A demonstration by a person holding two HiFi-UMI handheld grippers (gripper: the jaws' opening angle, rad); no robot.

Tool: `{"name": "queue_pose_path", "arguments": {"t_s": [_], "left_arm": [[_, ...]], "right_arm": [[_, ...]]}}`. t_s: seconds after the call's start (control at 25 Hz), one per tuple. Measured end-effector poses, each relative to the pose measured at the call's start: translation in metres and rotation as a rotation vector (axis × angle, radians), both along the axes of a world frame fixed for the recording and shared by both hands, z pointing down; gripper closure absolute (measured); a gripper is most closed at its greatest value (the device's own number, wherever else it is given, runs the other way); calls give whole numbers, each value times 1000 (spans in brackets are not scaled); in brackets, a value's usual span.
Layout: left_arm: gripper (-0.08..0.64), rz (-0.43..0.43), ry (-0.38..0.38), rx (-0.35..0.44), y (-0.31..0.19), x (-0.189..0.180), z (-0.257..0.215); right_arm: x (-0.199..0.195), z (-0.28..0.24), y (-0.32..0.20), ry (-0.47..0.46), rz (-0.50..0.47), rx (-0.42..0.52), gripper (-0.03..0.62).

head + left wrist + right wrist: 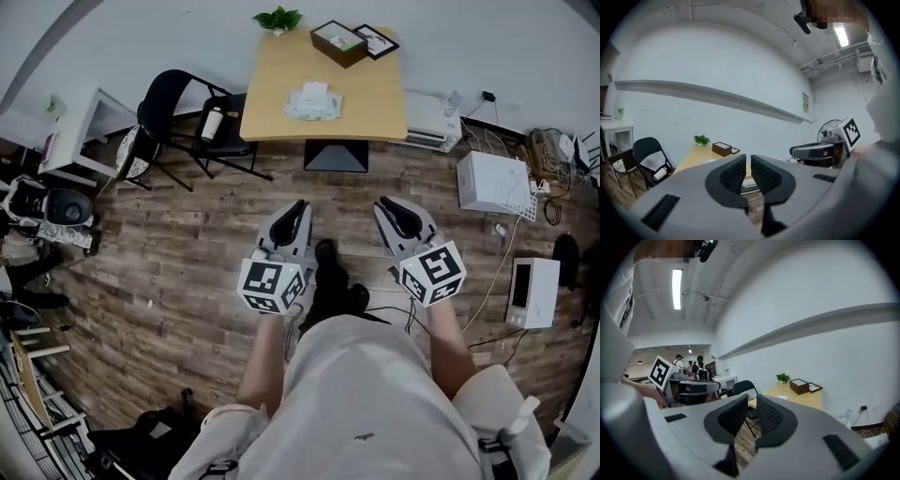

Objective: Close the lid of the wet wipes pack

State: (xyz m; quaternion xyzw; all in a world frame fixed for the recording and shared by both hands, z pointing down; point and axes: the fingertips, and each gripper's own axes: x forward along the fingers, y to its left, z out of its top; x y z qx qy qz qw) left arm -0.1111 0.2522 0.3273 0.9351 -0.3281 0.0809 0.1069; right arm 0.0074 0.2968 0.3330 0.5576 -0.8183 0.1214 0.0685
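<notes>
Wood table [375,105] at 12 o'clock carries the wet wipes pack [313,101]. Left gripper [296,208] aims there, jaws together. Right gripper [388,206] likewise, slightly parted. Both empty. Only right gripper view shows people [699,363].

The surface [272,94] is smooth pale wood, the wet wipes pack [313,101] soft plastic, the floor [159,253] rough dark planks.

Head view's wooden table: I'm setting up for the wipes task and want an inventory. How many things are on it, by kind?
Small green potted plant: 1
Dark brown open-topped box: 1
Black-framed picture: 1
White soft wet wipes pack: 1
Total: 4, all on the light wooden table
</notes>
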Motion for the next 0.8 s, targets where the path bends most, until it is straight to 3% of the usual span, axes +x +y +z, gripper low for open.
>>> {"name": "queue_pose_path", "arguments": {"t_s": [0.36, 0.8], "left_arm": [[546, 7, -16, 2, -72, 1, 8], [492, 48, -2, 23, -171, 4, 1]], "right_arm": [[-5, 4, -76, 4, -21, -23, 532], [-10, -8, -178, 3, -25, -5, 491]]}}
